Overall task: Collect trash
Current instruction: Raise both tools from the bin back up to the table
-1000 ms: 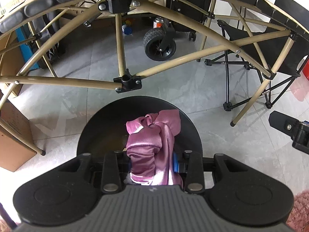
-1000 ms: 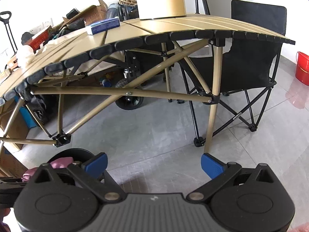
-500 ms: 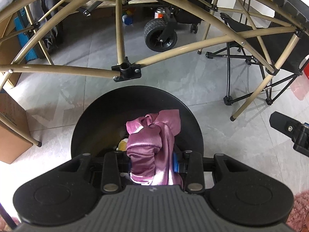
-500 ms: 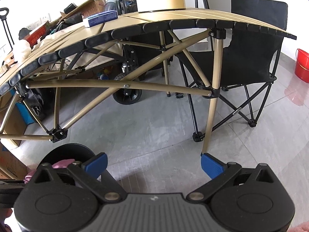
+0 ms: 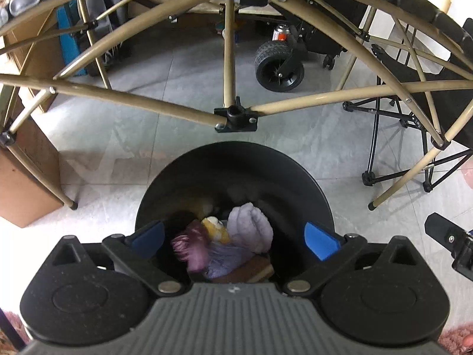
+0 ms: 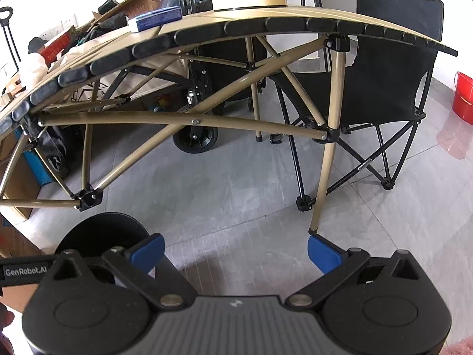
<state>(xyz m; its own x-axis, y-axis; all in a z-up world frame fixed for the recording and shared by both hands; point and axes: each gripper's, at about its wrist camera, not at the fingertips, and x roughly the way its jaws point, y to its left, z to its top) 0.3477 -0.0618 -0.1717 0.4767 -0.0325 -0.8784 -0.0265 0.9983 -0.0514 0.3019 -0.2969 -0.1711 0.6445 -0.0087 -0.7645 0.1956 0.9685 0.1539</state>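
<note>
A round black bin [image 5: 236, 171] stands on the grey floor under the folding table. My left gripper [image 5: 233, 238] hangs over its mouth, its jaws opening wide, with nothing between the blue pads [image 5: 320, 239]. A pink-purple cloth [image 5: 192, 250] lies blurred inside the bin among a lilac bundle [image 5: 251, 227] and a yellow scrap [image 5: 214, 227]. My right gripper [image 6: 235, 251] is open and empty above bare floor, to the right of the bin [image 6: 103, 230].
The tan table frame [image 5: 236, 118] crosses just beyond the bin. A black folding chair [image 6: 384, 88] stands at the right, a wheeled cart [image 5: 279, 65] behind, cardboard boxes [image 5: 26, 183] at the left, a red bucket [image 6: 464, 97] at the far right.
The left gripper's jaws have spread apart and let go of the pink cloth, which has dropped into the bin. The right gripper has hardly moved.
</note>
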